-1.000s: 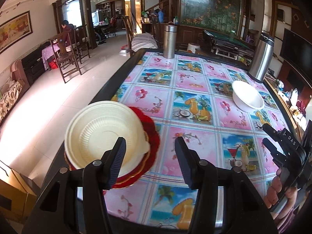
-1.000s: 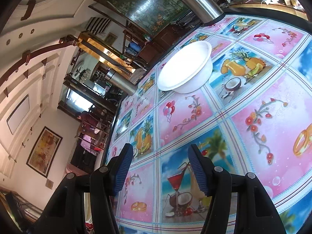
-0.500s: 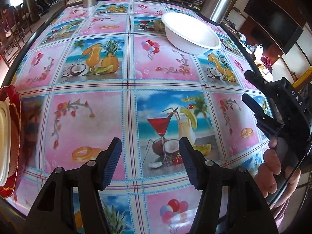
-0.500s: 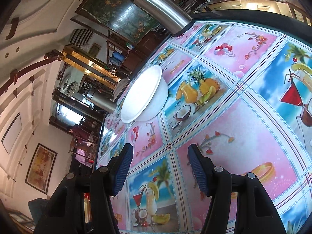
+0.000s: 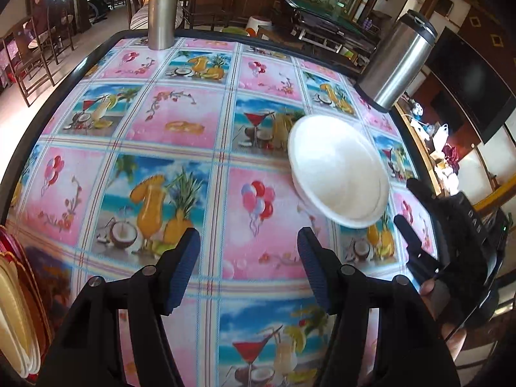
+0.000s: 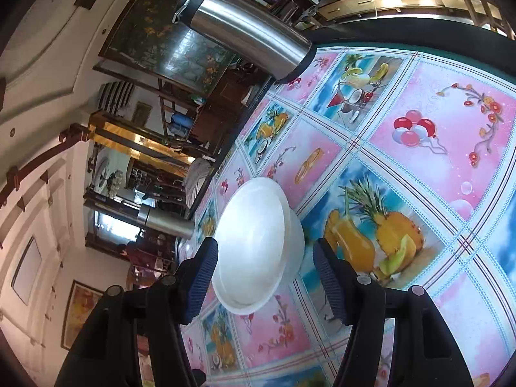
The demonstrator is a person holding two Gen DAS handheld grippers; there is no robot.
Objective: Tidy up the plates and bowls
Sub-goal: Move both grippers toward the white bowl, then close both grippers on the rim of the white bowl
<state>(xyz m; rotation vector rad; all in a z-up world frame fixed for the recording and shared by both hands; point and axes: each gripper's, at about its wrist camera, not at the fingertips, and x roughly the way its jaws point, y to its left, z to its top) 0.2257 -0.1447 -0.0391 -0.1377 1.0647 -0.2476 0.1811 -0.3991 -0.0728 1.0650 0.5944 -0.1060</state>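
A white bowl point(image 5: 338, 179) stands upright on the patterned tablecloth toward the table's right side. In the right wrist view the bowl point(image 6: 254, 245) lies between my right gripper's open fingers, near edge just ahead of the fingertips, not touched. My right gripper point(image 6: 264, 272) is open; it also shows in the left wrist view point(image 5: 416, 213), close to the bowl's right. My left gripper point(image 5: 248, 267) is open and empty over the tablecloth, left of and nearer than the bowl. A stack of a cream plate on red plates point(image 5: 16, 312) sits at the left edge.
A tall steel flask point(image 5: 163, 8) stands at the table's far edge and a steel thermos point(image 5: 398, 61) at the far right corner, behind the bowl. The dark table rim point(image 5: 58, 87) runs along the left. Chairs and furniture surround the table.
My left gripper swung right, away from the plate stack, so the white bowl is now ahead of it. My right gripper moved up to the bowl, which now sits between its fingers.
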